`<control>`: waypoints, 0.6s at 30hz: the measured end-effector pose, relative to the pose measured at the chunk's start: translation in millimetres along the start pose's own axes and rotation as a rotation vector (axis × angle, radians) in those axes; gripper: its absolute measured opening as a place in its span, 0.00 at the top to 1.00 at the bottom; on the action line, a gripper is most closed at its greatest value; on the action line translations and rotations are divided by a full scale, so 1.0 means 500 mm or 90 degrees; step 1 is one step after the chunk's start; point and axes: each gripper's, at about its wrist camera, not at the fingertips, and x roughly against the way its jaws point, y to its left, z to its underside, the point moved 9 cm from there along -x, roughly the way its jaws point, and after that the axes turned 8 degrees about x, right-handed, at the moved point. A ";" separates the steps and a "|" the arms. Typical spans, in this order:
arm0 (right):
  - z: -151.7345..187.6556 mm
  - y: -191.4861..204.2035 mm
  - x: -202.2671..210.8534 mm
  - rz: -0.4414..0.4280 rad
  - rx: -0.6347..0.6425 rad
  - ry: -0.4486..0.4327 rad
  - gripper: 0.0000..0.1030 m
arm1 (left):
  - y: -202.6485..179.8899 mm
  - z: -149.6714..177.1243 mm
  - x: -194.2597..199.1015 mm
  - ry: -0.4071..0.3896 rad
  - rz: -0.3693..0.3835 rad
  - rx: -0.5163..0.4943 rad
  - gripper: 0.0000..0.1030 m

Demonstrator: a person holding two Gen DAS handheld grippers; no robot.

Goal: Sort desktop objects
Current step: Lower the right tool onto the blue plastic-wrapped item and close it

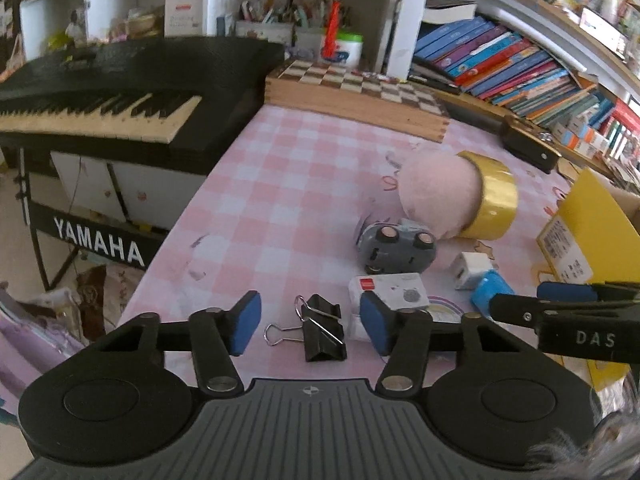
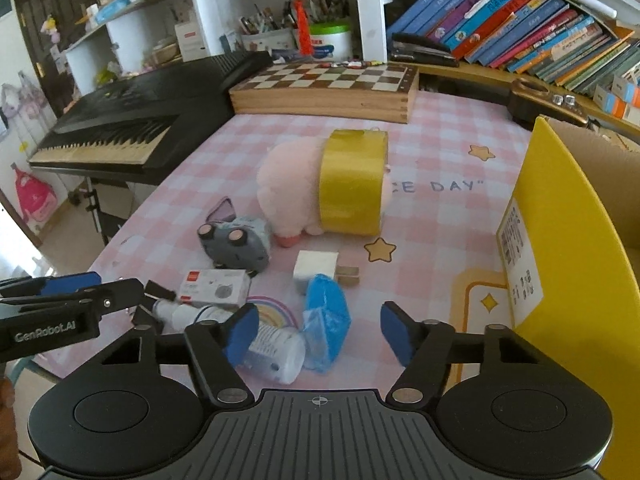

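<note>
Straddling black binder clip, left gripper agape

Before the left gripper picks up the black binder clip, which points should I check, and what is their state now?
1. Left gripper jaws open: ok.
2. Binder clip lies between the jaws, on the tablecloth: ok.
3. Clip free of neighbours: not ok; the small white box sits close on its right.
4. Right gripper open and empty: ok.
5. Right gripper out of the left one's way: cannot tell; its fingers reach in from the right.
6. Yellow box open to receive things: cannot tell.
</note>
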 end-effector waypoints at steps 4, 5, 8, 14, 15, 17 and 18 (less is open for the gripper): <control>0.003 -0.008 -0.022 -0.009 -0.007 0.019 0.40 | 0.003 0.006 -0.028 0.026 0.014 0.025 0.76; 0.004 -0.010 -0.027 -0.011 -0.010 0.021 0.42 | 0.002 0.008 -0.032 0.031 0.018 0.030 0.83; 0.007 -0.016 -0.040 -0.014 -0.017 0.034 0.42 | 0.001 0.010 -0.033 0.026 0.024 0.035 0.91; 0.014 -0.017 -0.061 -0.033 -0.025 0.056 0.63 | 0.005 -0.010 -0.022 0.003 0.037 0.054 0.98; 0.013 -0.016 -0.061 -0.034 -0.020 0.054 0.68 | 0.008 -0.012 -0.020 0.001 0.039 0.062 0.98; 0.012 -0.014 -0.059 -0.042 -0.015 0.051 0.75 | 0.013 -0.014 -0.013 -0.002 0.041 0.075 0.98; 0.010 -0.014 -0.056 -0.042 -0.011 0.046 0.75 | 0.014 -0.016 -0.009 -0.003 0.043 0.078 0.98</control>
